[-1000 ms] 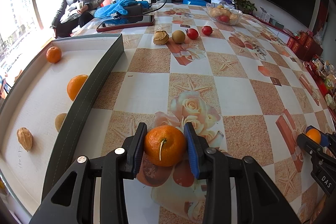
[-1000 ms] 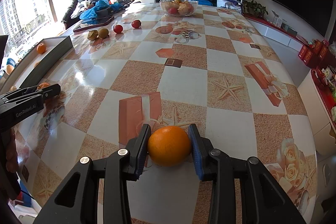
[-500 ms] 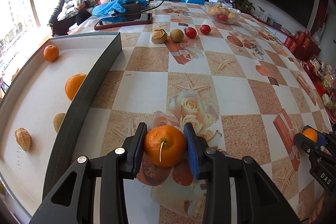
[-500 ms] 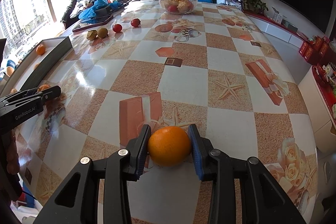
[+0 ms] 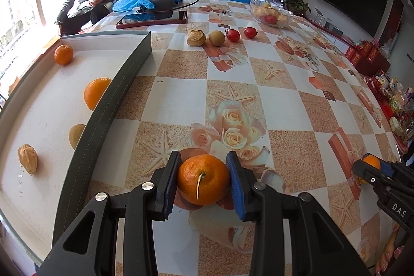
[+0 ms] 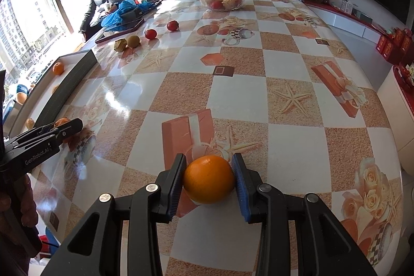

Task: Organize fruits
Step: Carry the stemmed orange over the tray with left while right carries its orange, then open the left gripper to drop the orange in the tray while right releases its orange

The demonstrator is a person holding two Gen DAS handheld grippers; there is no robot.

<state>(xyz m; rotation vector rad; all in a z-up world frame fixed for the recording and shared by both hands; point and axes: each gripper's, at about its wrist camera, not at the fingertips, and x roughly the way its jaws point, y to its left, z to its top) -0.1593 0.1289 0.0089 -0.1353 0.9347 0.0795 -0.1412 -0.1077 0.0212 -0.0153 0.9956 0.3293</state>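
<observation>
Each claw is clenched on fruit just above the counter: the left claw (image 5: pixel 203 181) grasps a stemmed mandarin (image 5: pixel 203 179) beside the tray (image 5: pixel 111 105), the right claw (image 6: pixel 209 179) an orange (image 6: pixel 209 179). Next, I judge, the fruit goes over the tray wall to join the row inside.

Black grippers (image 5: pixel 203 180), blue-padded fingers (image 5: pixel 235 183), silver screws, white lettering.

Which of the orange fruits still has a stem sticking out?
The mandarin clamped in the left hand-held gripper: a pale stem hangs from its middle. The smooth orange in the right hand-held gripper shows none.
</observation>
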